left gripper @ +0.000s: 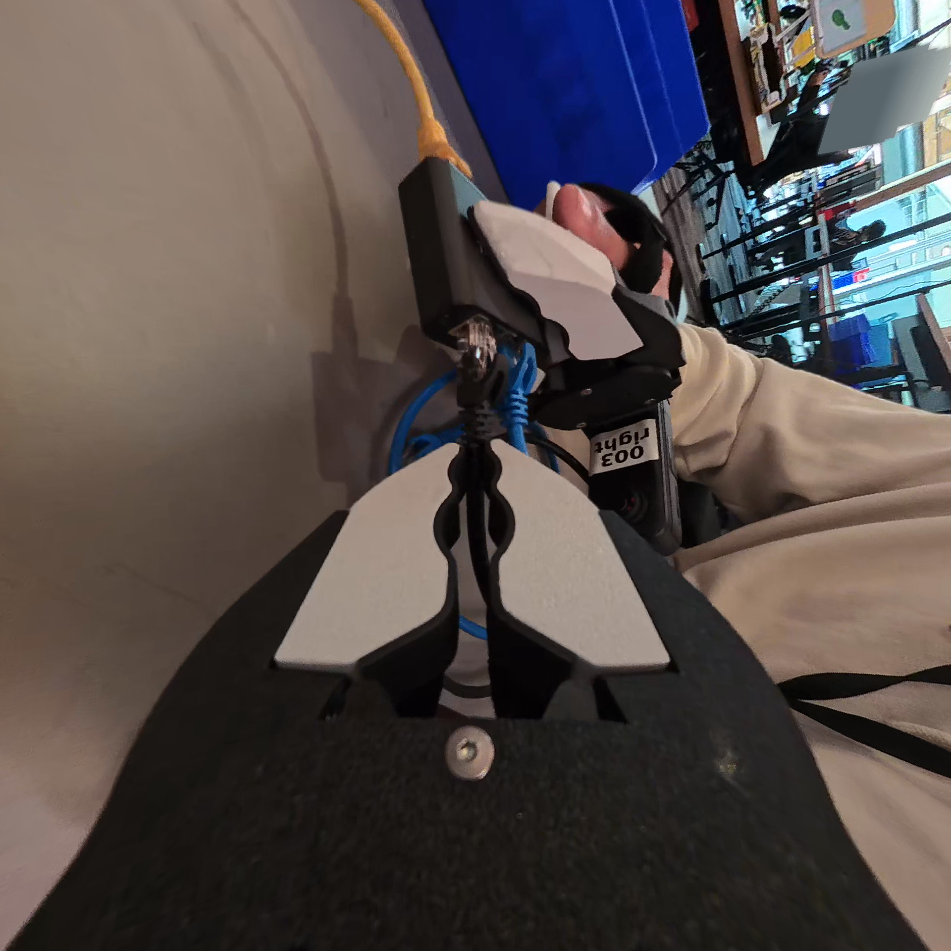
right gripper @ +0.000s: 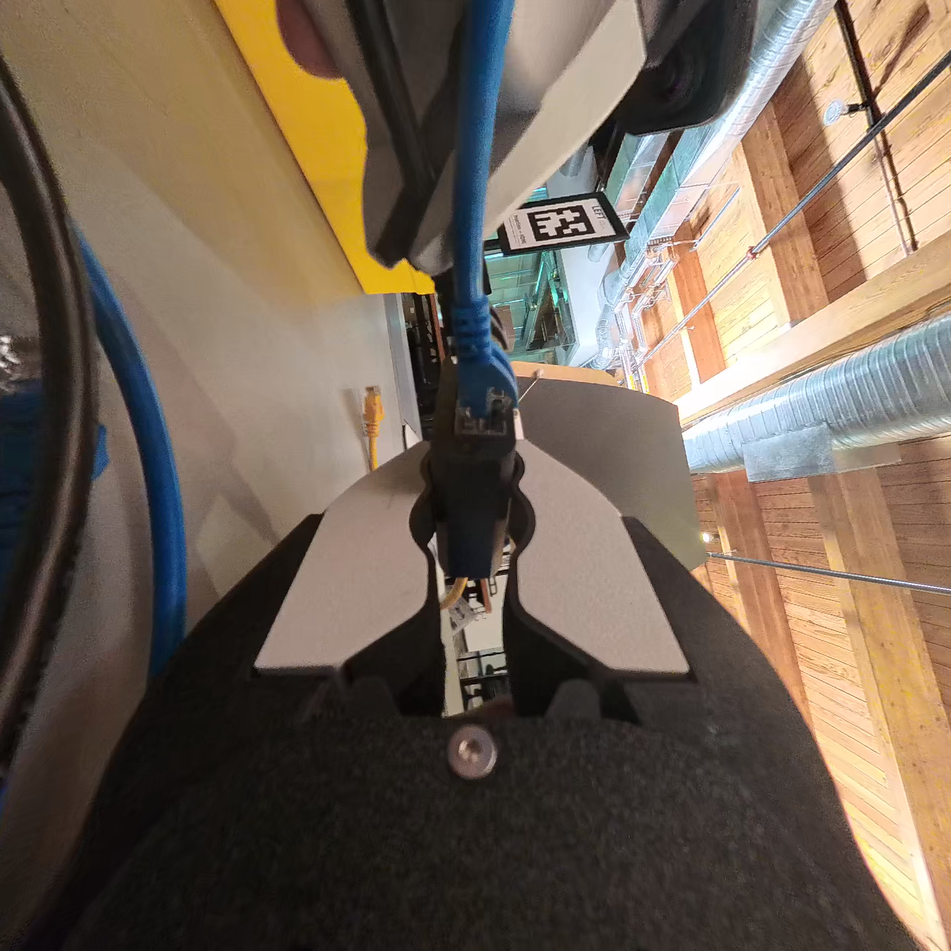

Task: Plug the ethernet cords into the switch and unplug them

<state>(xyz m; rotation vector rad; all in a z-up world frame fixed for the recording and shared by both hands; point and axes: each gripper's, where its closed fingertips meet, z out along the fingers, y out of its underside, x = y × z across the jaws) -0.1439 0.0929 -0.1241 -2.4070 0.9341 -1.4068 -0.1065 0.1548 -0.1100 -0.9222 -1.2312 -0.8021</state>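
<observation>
Switch (left gripper: 453,247), a small black box, hangs above the pale table (left gripper: 154,360), pinched between the fingers of the right gripper (right gripper: 472,494), whose jaws are closed onto its body. In the left wrist view that same gripper reaches in from the right, a gloved hand (left gripper: 617,231) behind it and a cream sleeve (left gripper: 797,437) trailing off. The left gripper (left gripper: 474,463) is clenched on the black ethernet cord (left gripper: 476,514), gripping it just behind the strain relief; the clear plug (left gripper: 114,339) at its end sits right at a port on the switch's near face, though I cannot tell whether it is seated. Beside it a blue ethernet cord (left gripper: 517,381) is plugged into the neighbouring port, and the right wrist view shows this cord running straight up from the switch. A yellow ethernet cord (left gripper: 406,67) enters the switch's far end. Another yellow plug (right gripper: 372,411) lies loose on the table, well apart. A blue bin (left gripper: 566,87) stands behind the switch
</observation>
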